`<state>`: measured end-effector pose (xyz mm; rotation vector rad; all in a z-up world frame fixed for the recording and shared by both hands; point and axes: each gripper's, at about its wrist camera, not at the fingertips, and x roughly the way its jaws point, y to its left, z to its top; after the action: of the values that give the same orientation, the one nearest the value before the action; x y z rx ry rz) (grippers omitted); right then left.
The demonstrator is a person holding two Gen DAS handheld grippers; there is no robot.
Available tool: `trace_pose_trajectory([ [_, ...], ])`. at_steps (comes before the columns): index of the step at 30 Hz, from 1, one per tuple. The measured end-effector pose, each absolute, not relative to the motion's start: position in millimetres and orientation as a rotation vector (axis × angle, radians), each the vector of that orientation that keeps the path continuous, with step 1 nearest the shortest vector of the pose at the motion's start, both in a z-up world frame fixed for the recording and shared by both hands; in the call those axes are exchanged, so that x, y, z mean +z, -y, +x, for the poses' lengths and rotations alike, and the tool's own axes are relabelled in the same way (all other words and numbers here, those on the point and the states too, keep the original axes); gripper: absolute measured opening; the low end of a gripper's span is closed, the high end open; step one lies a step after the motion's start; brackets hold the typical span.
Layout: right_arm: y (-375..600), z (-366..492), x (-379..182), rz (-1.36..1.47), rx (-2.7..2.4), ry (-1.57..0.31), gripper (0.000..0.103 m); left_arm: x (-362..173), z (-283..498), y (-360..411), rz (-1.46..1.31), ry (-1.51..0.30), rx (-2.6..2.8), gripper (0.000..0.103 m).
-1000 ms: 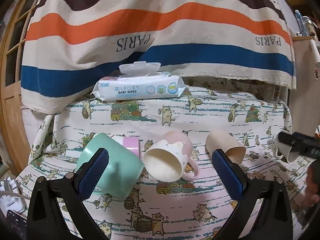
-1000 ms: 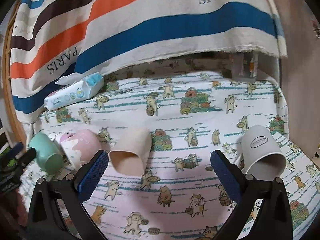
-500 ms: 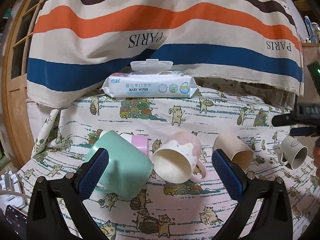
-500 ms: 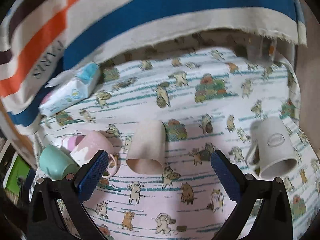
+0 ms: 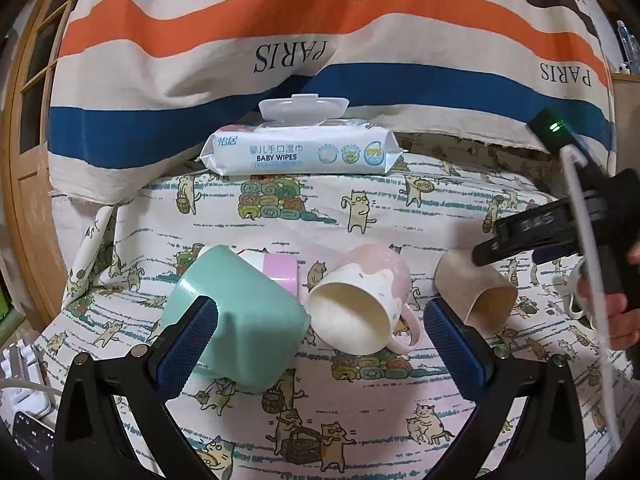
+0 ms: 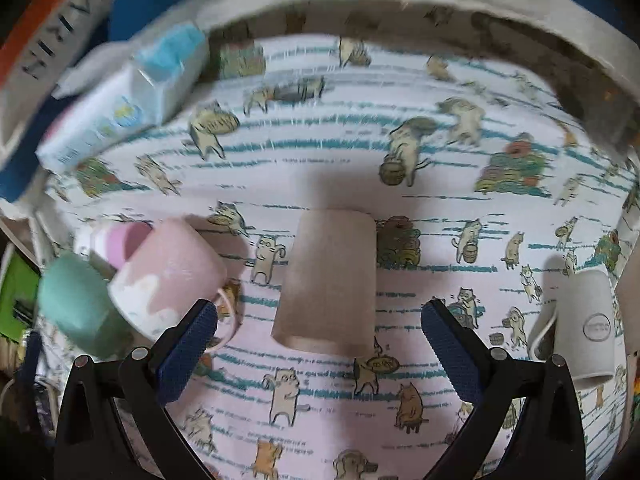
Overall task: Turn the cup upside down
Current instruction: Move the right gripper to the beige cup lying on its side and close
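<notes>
Several cups lie on their sides on a cat-print cloth. In the left wrist view, a mint cup (image 5: 236, 320), a pink-and-cream mug (image 5: 360, 304) and a beige cup (image 5: 476, 288) lie in a row. My left gripper (image 5: 318, 344) is open and empty, just short of the mint cup and the mug. In the right wrist view, the beige cup (image 6: 330, 276) lies between and beyond my open, empty right gripper (image 6: 318, 344). The pink mug (image 6: 168, 276) and mint cup (image 6: 80, 312) lie to its left, a white mug (image 6: 588, 324) to its right.
A pack of baby wipes (image 5: 300, 148) stands at the back of the cloth against a striped fabric (image 5: 280, 20). A small pink-and-white cup (image 5: 276, 268) lies behind the mint cup. The right gripper's body (image 5: 560, 232) hangs over the beige cup. A wooden door frame (image 5: 28, 160) is at left.
My right gripper has moved left and forward over the beige cup, tilting down toward it. It now shows large at the right of the left wrist view. My left gripper has crept slightly closer to the cups.
</notes>
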<state>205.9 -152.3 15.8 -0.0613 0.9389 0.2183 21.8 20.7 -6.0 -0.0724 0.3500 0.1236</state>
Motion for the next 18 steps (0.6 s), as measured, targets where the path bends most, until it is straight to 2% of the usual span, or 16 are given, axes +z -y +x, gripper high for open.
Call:
trace_pose_trajectory([
  [7, 143, 234, -3, -0.096, 0.171, -0.98, 0.102, -7, 24, -22, -0.078, -0.359, 0.134, 0.102],
  [11, 147, 252, -12, -0.038, 0.151, -1.023, 0.09, -7, 24, -22, -0.073, -0.359, 0.134, 0.102],
  [16, 144, 262, -25, -0.05, 0.15, -1.075, 0.086, -7, 23, -20, -0.062, -0.353, 0.131, 0.102],
  [18, 143, 265, -31, -0.064, 0.143, -1.101, 0.075, -6, 23, -19, -0.058, -0.352, 0.13, 0.102],
])
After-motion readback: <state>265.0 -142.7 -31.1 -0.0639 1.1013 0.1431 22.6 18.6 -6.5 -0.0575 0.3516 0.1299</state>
